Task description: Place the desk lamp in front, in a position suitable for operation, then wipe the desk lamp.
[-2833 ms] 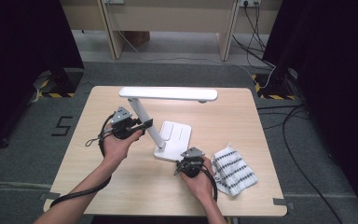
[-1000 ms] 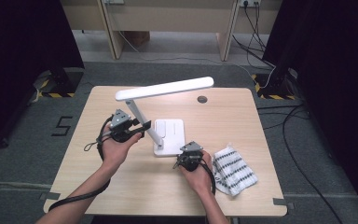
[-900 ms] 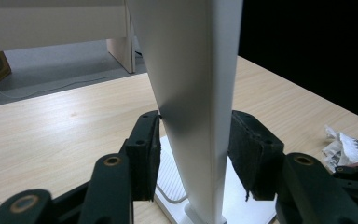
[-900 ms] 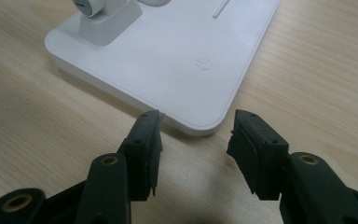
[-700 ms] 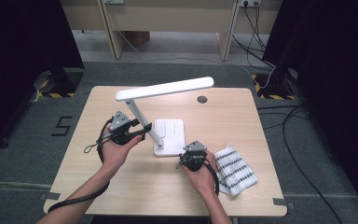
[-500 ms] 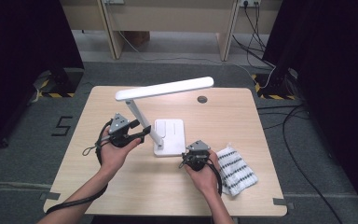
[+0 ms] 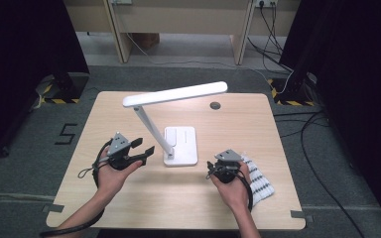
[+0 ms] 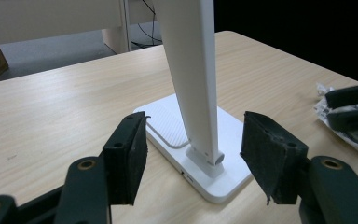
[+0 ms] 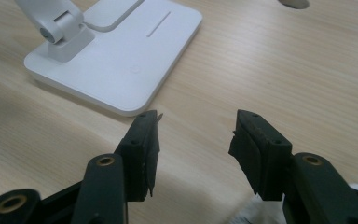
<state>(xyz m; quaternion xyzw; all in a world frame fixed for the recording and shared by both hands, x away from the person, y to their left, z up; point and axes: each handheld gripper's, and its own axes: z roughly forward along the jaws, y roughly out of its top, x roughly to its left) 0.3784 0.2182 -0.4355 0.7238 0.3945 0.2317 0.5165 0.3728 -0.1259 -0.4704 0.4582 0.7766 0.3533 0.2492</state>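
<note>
One white desk lamp [image 7: 178,144] is being counted on the table [image 7: 129,208], along with one striped packet [image 7: 258,179] near its right edge, and two grippers.

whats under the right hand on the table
A white bag with black stripes lies on the light wooden table, partly under the right hand and right gripper. How much of the bag the hand covers cannot be seen.

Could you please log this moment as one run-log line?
lamp: upright on table | left gripper: jaws just opened, off the lamp arm | right gripper: open, empty
</note>
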